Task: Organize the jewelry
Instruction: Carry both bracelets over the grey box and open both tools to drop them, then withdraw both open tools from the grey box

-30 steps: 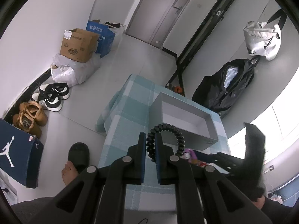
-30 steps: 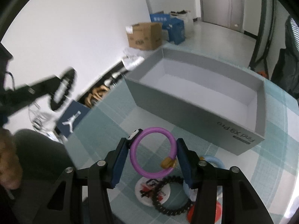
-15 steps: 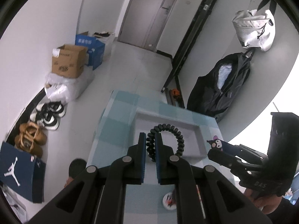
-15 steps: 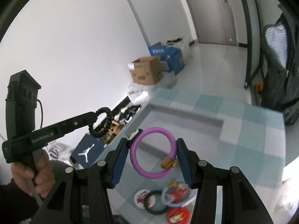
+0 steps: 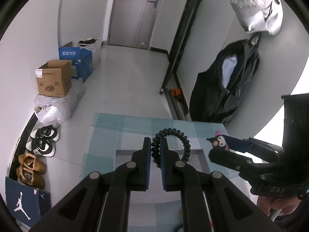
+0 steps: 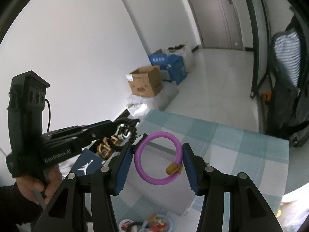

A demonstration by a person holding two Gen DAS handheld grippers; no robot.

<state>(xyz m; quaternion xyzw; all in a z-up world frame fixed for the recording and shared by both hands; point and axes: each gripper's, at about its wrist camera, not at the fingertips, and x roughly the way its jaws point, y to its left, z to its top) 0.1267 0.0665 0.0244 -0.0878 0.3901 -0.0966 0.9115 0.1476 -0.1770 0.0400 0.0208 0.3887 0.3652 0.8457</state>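
Observation:
My left gripper [image 5: 155,147] is shut on a black coiled band [image 5: 184,141], which loops up and to the right of its pads. It hangs above the open grey box [image 5: 120,154] on the teal checked tablecloth [image 5: 108,123]. My right gripper [image 6: 158,154] is shut on a purple ring [image 6: 156,182] with a gold clasp [image 6: 173,169], held flat between its blue pads, over the same grey box [image 6: 166,199]. In the left wrist view the right gripper [image 5: 214,147] comes in from the right, a small black cartoon charm [image 5: 219,143] at its tips. In the right wrist view the left gripper [image 6: 115,125] reaches in from the left with the coil [image 6: 132,129].
More jewelry, a light-blue ring and red pieces [image 6: 156,224], lies on the cloth in front of the box. On the floor to the left are shoes [image 5: 41,141], a cardboard box [image 5: 54,81] and a blue box [image 5: 75,60]. A dark coat [image 5: 226,85] hangs at the right.
Both grippers have risen and pulled back from the table, so the box and cloth look smaller and lower. Each keeps its grip, and the two grippers now stand closer side by side.

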